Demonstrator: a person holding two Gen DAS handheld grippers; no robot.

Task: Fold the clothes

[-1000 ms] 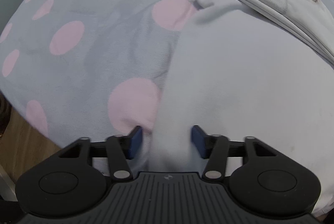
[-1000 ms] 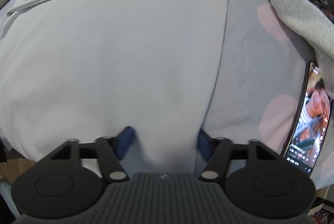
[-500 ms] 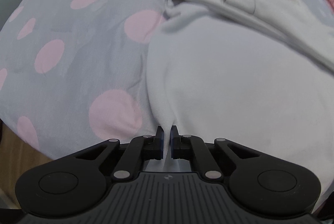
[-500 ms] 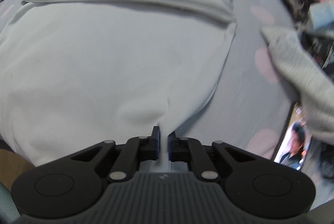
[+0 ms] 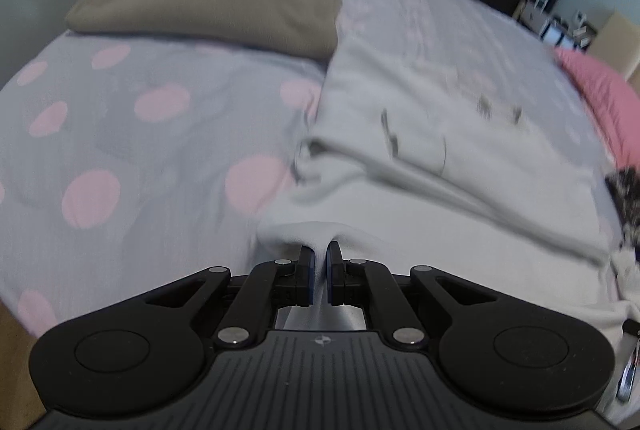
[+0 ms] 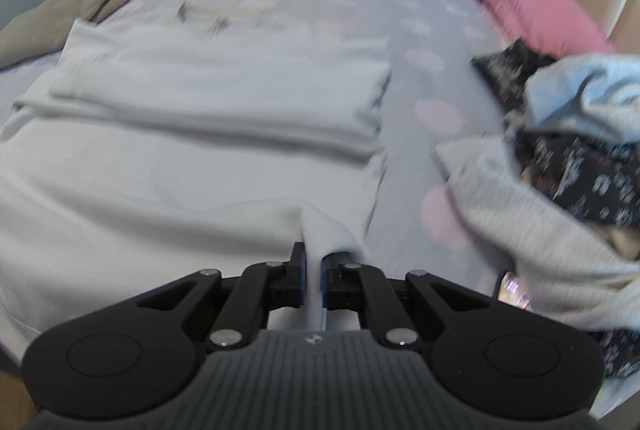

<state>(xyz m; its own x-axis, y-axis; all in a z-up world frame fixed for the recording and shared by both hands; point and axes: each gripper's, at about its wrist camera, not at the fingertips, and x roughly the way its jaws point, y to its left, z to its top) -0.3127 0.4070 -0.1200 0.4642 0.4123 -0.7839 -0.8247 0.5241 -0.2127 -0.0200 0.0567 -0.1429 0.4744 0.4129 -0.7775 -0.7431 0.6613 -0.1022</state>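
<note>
A white garment (image 6: 192, 165) lies spread on a grey bedspread (image 5: 120, 133) with pink dots. The left gripper (image 5: 319, 272) pinches the garment's near hem, fabric clenched between its fingers. The right gripper (image 6: 313, 276) grips the hem's other corner (near a clothes pile (image 6: 568, 133)) likewise.

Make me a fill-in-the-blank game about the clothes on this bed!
1. Both grippers, left and right, pinch the ___ garment.
2. The bedspread is grey with ___ dots.
3. The folded brown garment lies at the white one's far ___ corner.

Missing words: white; pink; left
</note>
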